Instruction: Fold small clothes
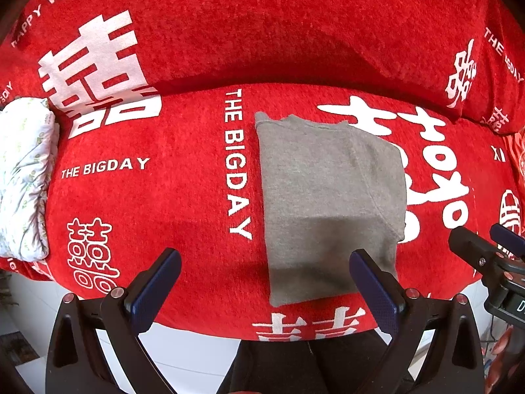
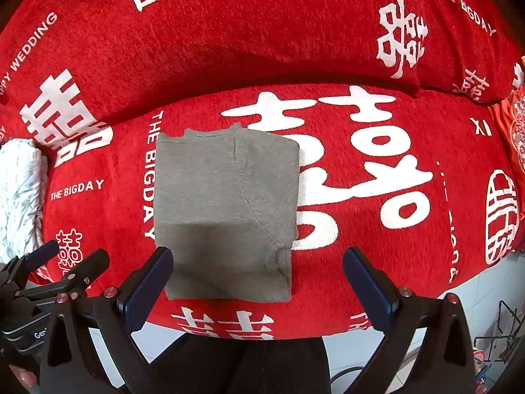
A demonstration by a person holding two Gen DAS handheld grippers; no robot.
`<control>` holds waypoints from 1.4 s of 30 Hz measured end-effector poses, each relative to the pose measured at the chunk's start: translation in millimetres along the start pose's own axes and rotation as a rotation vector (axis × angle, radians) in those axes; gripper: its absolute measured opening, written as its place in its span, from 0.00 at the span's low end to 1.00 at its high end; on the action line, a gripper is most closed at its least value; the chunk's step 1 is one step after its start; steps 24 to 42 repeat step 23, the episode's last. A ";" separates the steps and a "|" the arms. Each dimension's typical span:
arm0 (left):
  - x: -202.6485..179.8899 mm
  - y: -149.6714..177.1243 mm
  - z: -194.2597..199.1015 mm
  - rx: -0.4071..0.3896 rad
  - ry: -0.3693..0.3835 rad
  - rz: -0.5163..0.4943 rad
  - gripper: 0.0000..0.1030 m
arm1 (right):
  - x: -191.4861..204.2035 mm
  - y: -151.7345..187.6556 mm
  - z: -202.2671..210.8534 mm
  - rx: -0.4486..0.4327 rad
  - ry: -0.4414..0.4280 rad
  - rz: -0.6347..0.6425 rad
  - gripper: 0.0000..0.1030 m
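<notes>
A small grey garment (image 1: 331, 203) lies folded into a neat rectangle on the red sofa seat (image 1: 157, 197). It also shows in the right wrist view (image 2: 226, 210). My left gripper (image 1: 264, 274) is open and empty, held above the seat's front edge, just short of the garment's near edge. My right gripper (image 2: 257, 272) is open and empty, also above the near edge of the garment. Each gripper shows at the side of the other's view: the right one (image 1: 485, 246) and the left one (image 2: 75, 262).
The red cover with white lettering also drapes the sofa backrest (image 1: 262, 26). A white floral bundle (image 1: 26, 177) lies at the seat's left end. An orange patterned cushion (image 2: 515, 131) sits at the right end. White floor (image 1: 197, 354) runs below the seat's front edge.
</notes>
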State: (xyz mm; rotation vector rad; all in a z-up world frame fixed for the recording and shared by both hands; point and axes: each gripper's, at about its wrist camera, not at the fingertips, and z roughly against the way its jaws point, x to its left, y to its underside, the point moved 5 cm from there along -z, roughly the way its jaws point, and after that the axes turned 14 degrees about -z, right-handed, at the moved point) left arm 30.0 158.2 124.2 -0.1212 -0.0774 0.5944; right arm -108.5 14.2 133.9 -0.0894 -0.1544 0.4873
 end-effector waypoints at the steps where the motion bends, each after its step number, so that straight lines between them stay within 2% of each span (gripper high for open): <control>1: 0.2 0.9 0.2 -0.001 0.000 0.009 1.00 | 0.3 0.0 -0.1 0.000 0.000 0.000 1.00; 13: -1.1 3.0 1.0 -0.008 -0.013 0.038 1.00 | 4.1 -0.7 -0.9 0.003 -0.001 0.007 1.00; 20: -3.6 0.5 4.5 -0.030 -0.020 0.027 1.00 | 4.5 1.2 -2.0 0.004 -0.002 0.005 1.00; 42: -5.0 -0.9 4.4 -0.028 -0.017 0.025 1.00 | 3.9 1.9 -2.6 0.004 -0.003 0.004 1.00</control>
